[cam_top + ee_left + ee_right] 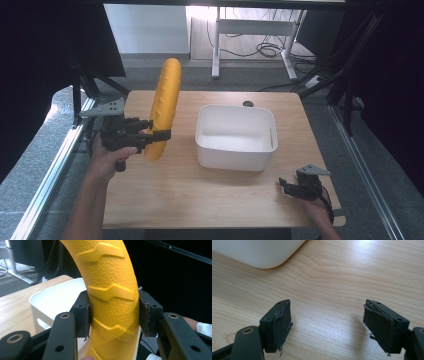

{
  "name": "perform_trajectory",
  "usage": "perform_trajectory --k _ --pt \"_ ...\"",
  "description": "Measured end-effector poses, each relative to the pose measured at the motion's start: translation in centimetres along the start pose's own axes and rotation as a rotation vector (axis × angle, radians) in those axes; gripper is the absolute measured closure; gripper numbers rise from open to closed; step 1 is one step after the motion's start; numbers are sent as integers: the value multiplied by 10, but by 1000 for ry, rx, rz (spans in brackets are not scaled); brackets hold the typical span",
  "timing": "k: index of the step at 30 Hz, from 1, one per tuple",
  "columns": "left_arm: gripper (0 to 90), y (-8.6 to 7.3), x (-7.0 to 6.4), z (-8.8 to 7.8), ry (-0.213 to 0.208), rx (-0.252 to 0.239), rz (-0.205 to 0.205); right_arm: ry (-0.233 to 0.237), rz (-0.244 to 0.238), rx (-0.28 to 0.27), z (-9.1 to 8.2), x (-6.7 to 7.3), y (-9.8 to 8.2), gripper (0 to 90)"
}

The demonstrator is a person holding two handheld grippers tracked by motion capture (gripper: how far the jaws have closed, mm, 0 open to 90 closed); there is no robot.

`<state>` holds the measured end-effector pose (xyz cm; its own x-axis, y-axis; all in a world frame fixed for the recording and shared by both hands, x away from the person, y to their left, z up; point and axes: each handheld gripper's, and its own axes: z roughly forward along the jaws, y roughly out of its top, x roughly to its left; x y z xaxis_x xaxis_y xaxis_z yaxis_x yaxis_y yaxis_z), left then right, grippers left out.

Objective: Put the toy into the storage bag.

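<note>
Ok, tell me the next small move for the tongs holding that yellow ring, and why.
Probably carry the yellow ring sideways until it hangs over the white bin. The left tongs are shut on its lower part, holding it upright above the table beside the bin, which looks empty. The right tongs rest open, apart.

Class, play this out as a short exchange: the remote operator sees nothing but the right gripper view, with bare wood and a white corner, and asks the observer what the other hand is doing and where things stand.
Operator: What is that white corner?
Observer: A white tub, open-topped, standing mid-table; it looks empty in the high view.
Operator: And the left gripper?
Observer: The left gripper is clamped on a yellow ring, pads pressed to both sides of its tread-patterned body.
Operator: Is that ring on the table?
Observer: No, it is held edge-up above the wooden table, left of the tub.
Operator: Where is my gripper?
Observer: The right gripper sits near the table's front right corner, jaws open with nothing between them.
</note>
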<state>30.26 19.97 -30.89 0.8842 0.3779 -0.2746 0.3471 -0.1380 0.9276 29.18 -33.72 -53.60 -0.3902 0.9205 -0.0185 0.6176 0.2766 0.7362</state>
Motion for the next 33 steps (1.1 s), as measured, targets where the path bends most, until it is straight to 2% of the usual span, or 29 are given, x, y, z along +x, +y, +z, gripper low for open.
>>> perform_trajectory --k 6,14,22,27,31,33 --pt "512 7 0 9 -27 5 15 -3 0 0 0 0 0 228" --pt "513 22 -4 24 -87 25 53 -3 3 1 0 0 0 228" --pt "513 32 -5 34 -128 37 65 -4 6 1 0 0 -1 228" --pt "512 44 -11 40 -150 52 94 -3 3 4 1 0 -1 228" --pt "512 48 -13 42 -165 52 100 -4 4 5 1 0 -2 228" --pt "512 52 -16 46 -183 67 105 -4 4 5 1 0 -2 228"
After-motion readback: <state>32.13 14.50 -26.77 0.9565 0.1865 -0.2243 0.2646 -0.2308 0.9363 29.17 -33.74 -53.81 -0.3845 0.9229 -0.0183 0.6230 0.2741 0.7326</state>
